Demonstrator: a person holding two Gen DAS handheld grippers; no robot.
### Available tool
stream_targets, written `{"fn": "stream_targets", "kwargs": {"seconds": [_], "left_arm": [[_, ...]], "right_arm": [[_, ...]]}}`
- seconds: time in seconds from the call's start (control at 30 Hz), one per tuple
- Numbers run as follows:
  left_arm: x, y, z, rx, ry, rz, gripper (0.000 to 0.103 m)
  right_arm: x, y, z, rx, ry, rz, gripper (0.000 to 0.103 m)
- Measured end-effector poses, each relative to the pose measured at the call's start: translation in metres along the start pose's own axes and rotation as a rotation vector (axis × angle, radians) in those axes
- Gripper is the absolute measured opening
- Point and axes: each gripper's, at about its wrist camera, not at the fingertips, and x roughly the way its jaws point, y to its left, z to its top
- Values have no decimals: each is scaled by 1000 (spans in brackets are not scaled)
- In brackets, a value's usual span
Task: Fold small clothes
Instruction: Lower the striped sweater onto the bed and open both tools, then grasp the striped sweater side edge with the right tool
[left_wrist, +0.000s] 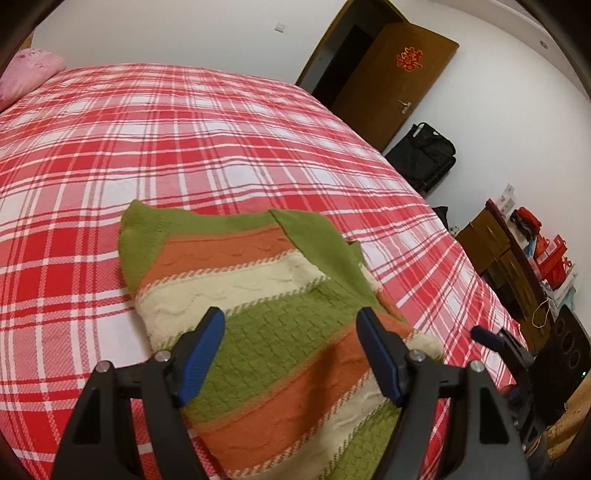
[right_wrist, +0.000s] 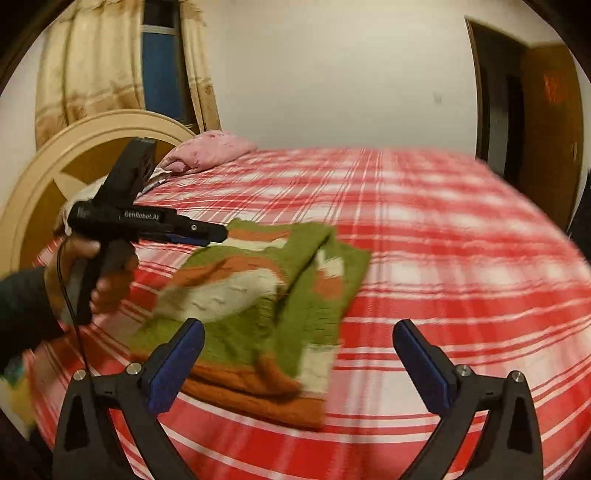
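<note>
A small knitted sweater (left_wrist: 258, 295) with green, orange and cream stripes lies partly folded on the red plaid bed (left_wrist: 184, 129). It also shows in the right wrist view (right_wrist: 266, 302), blurred. My left gripper (left_wrist: 291, 332) is open and empty, hovering just above the sweater's near part. It is seen from the side in the right wrist view (right_wrist: 218, 234), at the sweater's far left edge. My right gripper (right_wrist: 299, 347) is open and empty above the sweater's near right edge. It shows at the bed's right edge in the left wrist view (left_wrist: 484, 336).
A pink pillow (right_wrist: 210, 149) and a cream headboard (right_wrist: 37, 177) stand at the bed's head. A brown door (left_wrist: 391, 77), a black bag (left_wrist: 424, 151) and a cluttered wooden cabinet (left_wrist: 517, 258) line the wall beyond the bed's right side.
</note>
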Motion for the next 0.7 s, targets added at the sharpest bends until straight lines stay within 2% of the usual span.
{"fn": "stream_targets", "kwargs": {"seconds": [0.07, 0.17, 0.2, 0.23, 0.3, 0.47, 0.57, 0.63, 0.7], "left_arm": [[-2, 0, -3, 11, 2, 9, 76], [-6, 2, -11, 31, -6, 26, 76], [-8, 3, -14, 35, -10, 33, 76], [-8, 4, -17, 36, -10, 37, 76], [-9, 9, -25, 34, -11, 37, 76], [-14, 13, -35, 43, -17, 43, 76], [-16, 17, -40, 24, -17, 29, 76], [-16, 19, -44, 20, -14, 25, 76], [-16, 20, -49, 12, -15, 21, 76]], "right_arm": [[13, 6, 7, -3, 44, 21, 102], [24, 2, 14, 35, 45, 44, 101], [30, -1, 16, 61, 53, 51, 96], [32, -4, 18, 73, 55, 54, 78], [43, -10, 26, 106, 58, 51, 59], [77, -17, 39, 151, 108, 8, 59], [97, -17, 44, 144, 160, 8, 72], [111, -19, 47, 135, 184, -19, 72], [120, -25, 48, 162, 205, -8, 72]]}}
